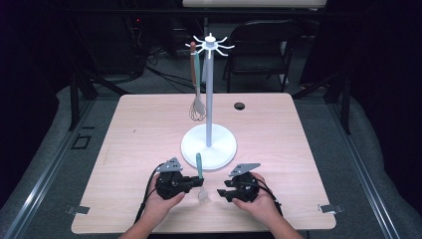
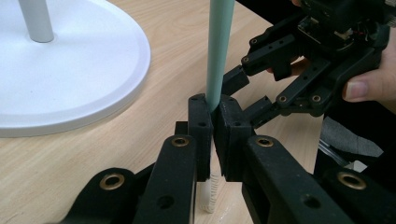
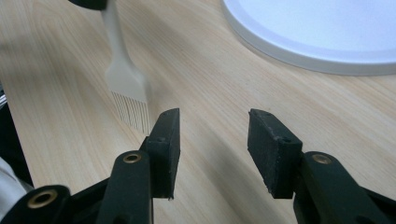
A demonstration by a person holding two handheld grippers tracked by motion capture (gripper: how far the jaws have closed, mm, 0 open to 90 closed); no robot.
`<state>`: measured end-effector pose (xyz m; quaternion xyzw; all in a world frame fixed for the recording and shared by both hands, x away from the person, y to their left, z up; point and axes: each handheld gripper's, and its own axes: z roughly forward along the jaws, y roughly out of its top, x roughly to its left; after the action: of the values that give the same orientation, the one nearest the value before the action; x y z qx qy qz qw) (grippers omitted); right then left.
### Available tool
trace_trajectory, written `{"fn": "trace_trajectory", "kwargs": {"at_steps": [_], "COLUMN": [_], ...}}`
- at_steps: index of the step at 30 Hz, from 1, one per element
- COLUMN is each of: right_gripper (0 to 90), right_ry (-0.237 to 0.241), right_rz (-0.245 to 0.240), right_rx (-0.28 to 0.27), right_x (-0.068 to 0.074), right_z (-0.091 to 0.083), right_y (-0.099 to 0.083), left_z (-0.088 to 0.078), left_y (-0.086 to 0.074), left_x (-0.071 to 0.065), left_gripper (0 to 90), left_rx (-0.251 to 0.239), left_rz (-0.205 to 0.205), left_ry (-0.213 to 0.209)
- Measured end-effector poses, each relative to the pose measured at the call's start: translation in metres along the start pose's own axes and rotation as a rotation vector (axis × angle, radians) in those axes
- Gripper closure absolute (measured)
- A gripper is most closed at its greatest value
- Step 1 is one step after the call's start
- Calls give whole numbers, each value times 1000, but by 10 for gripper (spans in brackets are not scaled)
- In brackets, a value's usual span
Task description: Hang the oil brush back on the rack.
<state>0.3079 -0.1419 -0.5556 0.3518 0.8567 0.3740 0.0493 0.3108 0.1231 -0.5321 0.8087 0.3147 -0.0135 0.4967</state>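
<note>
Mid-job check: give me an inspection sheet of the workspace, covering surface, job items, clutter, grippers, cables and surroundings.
Surface: light wood table, round dark hole near the far edge.
Job's things: teal-handled brush with white bristle head, held upright; white hook stand; whisk hanging from it.
Clutter: nothing seen.
Grippers: left gripper shut on the brush handle; right gripper open, nothing between its jaws.
Cables: black cables trailing from both grippers toward the person.
Surroundings: dark room, folding chair behind the table, grey floor.

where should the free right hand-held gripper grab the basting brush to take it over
On the teal handle of the basting brush above the left hand-held gripper, coming from the right side: the handle stands upright and bare there, while the bristles below are soft and near the table.
</note>
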Motion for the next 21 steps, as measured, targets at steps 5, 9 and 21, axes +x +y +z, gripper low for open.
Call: {"fn": "trace_trajectory", "kwargs": {"at_steps": [5, 9, 21], "right_gripper": [539, 539, 528], "right_ry": [-22, -61, -88], "right_rz": [7, 2, 4], "right_rx": [3, 9, 3], "right_x": [-5, -6, -8], "right_z": [-5, -5, -5], "right_y": [-1, -1, -2], "left_z": [-7, -13, -25], "left_y": [1, 1, 1], "left_x": [4, 8, 17], "left_gripper": [854, 854, 854], "left_rx": [-7, -10, -28], "left_rz": [-5, -11, -38], "left_ry": [3, 11, 22]}}
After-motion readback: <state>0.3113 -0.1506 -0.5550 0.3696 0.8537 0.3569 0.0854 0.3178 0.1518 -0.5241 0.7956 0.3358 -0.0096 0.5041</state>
